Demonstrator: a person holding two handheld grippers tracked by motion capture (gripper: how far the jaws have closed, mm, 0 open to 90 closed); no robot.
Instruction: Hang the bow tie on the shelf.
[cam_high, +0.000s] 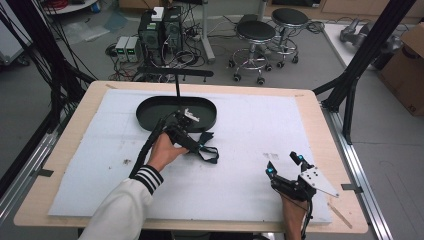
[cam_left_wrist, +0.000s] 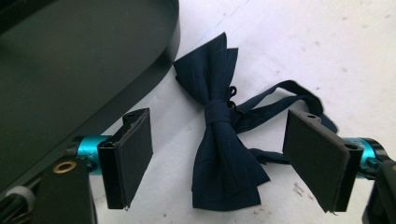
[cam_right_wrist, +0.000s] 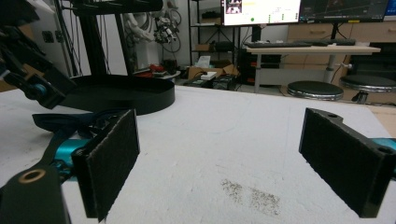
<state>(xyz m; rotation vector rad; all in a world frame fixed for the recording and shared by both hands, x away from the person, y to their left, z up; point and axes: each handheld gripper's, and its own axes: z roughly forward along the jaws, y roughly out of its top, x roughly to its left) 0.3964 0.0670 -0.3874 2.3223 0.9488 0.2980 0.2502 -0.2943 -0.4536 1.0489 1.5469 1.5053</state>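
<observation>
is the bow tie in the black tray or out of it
Out. The bow tie lies on the white mat beside the black tray, between the left gripper's open fingers.

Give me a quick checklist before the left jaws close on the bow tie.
1. Left gripper jaws apart, pads clear of the cloth: ok.
2. Bow tie lies between the jaws, knot roughly centred: ok.
3. Strap trails under the jaw at the right of the left gripper view; it may get pinched: not ok.
4. Black tray beside the tie, rim clear of the jaws: ok.
5. Right gripper open, parked away from the tie: ok.
6. Jaw height above the white mat: cannot tell.
</observation>
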